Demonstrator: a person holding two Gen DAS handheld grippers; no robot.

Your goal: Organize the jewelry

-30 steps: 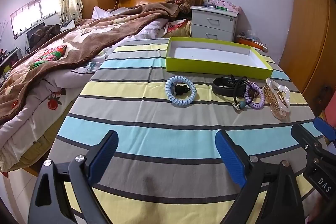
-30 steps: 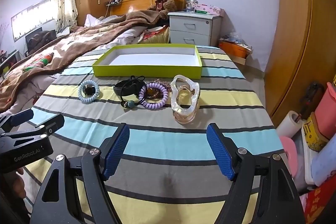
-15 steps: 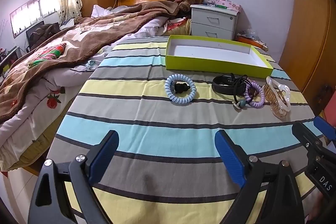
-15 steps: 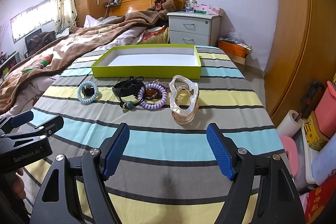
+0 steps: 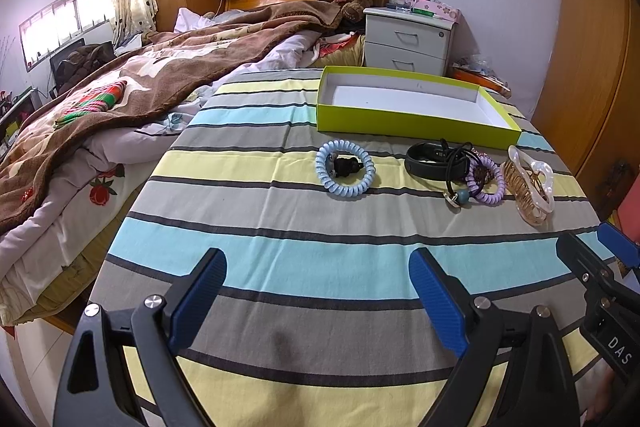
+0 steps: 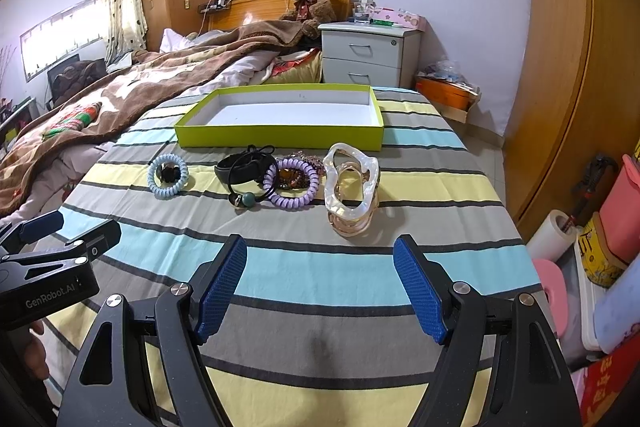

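Observation:
A lime-green shallow box (image 5: 416,125) (image 6: 280,135), white inside and empty, lies at the far side of the striped table. In front of it sits a row of items: a light-blue coil hair tie (image 5: 345,169) (image 6: 168,177) with a small dark piece inside, a black band (image 5: 434,161) (image 6: 244,167) with a cord and bead, a purple coil tie (image 5: 486,181) (image 6: 293,183) and a pearly claw clip (image 5: 530,183) (image 6: 351,187). My left gripper (image 5: 316,291) and right gripper (image 6: 318,287) both stand open over the near stripes, well short of the row, nothing between their fingers.
The striped cloth (image 5: 280,227) covers the table. A bed with a brown blanket (image 5: 140,79) lies left, a white nightstand (image 6: 370,53) and teddy bear (image 6: 310,1) behind. Wooden wardrobe doors (image 6: 580,67) stand right, with bins and a paper roll (image 6: 552,233) on the floor.
Both views have crept slightly nearer to the row of items. Both grippers stay open and nothing on the table has moved.

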